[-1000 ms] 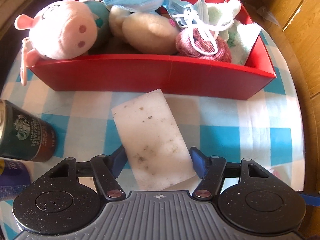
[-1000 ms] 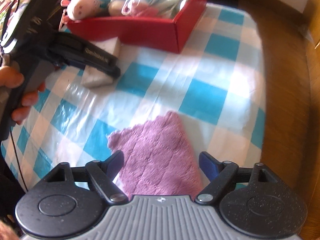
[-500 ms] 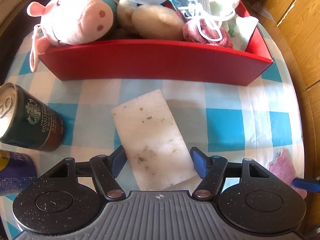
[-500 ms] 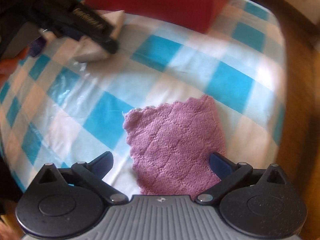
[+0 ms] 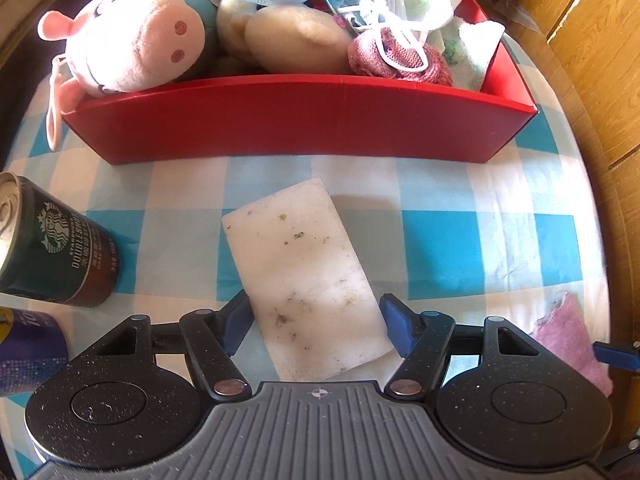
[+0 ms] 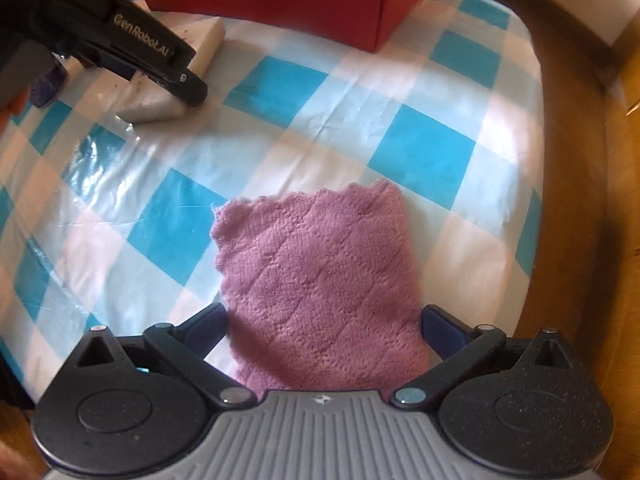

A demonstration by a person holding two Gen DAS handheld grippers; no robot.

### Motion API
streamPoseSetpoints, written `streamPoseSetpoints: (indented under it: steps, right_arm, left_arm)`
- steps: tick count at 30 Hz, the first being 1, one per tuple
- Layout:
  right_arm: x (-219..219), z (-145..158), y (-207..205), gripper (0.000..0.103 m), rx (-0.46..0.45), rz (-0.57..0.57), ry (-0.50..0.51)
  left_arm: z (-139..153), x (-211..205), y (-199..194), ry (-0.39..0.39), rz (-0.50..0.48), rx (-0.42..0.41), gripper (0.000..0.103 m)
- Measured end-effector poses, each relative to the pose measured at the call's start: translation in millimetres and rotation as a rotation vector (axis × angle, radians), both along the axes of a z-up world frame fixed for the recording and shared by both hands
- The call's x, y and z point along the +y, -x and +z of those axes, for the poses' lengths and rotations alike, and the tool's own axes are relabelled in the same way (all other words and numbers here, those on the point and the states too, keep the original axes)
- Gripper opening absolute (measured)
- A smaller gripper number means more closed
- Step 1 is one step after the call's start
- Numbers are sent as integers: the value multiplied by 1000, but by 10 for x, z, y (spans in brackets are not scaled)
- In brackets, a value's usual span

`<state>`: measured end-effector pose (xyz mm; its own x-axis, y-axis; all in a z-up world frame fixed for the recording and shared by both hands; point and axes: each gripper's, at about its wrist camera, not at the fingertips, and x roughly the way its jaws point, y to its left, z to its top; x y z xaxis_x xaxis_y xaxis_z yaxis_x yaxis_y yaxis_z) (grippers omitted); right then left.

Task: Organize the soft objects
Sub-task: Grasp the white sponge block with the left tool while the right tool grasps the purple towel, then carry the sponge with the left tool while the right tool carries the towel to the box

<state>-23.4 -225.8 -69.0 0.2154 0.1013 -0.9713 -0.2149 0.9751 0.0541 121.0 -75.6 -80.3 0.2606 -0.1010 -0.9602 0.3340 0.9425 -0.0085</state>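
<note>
One white sponge (image 5: 308, 276) sits between the left gripper's (image 5: 316, 320) parted fingers; one purple cloth (image 6: 320, 284) between the right gripper's (image 6: 324, 324) spread fingers.

Purple can (image 5: 24, 352) (left edge) cut off, label unreadable.

Left wrist camera peers steeply down along its own fingers, close over the white sponge (image 5: 304, 276), facing the red box (image 5: 300, 116) across the checked tablecloth (image 5: 500, 240); right wrist camera tilts down just as steeply, close above the purple cloth (image 6: 320, 280), looking toward that same box from off to the side; both views share sponge, box and tablecloth; the cloth's edge shows at the left view's lower right corner.
</note>
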Motion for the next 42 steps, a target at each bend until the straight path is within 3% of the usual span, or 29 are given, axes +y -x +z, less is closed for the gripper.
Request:
streamPoseSetpoints:
  steps: [5, 6, 7, 8, 10, 16, 28, 36, 42]
  right_arm:
    - [-18, 69, -1, 65, -4, -35, 2]
    - [-22, 90, -8, 58, -9, -39, -2]
    - [-25, 118, -19, 42, -18, -43, -9]
    - [-44, 146, -35, 32, -22, -59, -21]
    - [-91, 162, -68, 22, -19, -87, -51]
    - [-139, 298, -103, 16, -32, -125, -145]
    - [-263, 1050, -494, 15, -259, -245, -302]
    - [-177, 1344, -834, 15, -364, -299, -351]
    - [-109, 1416, -1070, 15, -390, -302, -371]
  left_arm:
    - [-12, -98, 103, -33, -41, -48, 64]
    - [-2, -112, 120, -41, -49, -58, 63]
    - [14, -125, 138, -45, -55, -67, 63]
    - [34, -132, 155, -47, -58, -76, 63]
    - [94, -121, 185, -40, -56, -88, 63]
    - [348, -18, 192, 30, -33, -113, 64]
    - [883, 153, 107, 168, 2, -200, 64]
    - [1175, 122, -68, 226, 29, -264, 64]
    - [1259, 112, -238, 272, 68, -285, 64]
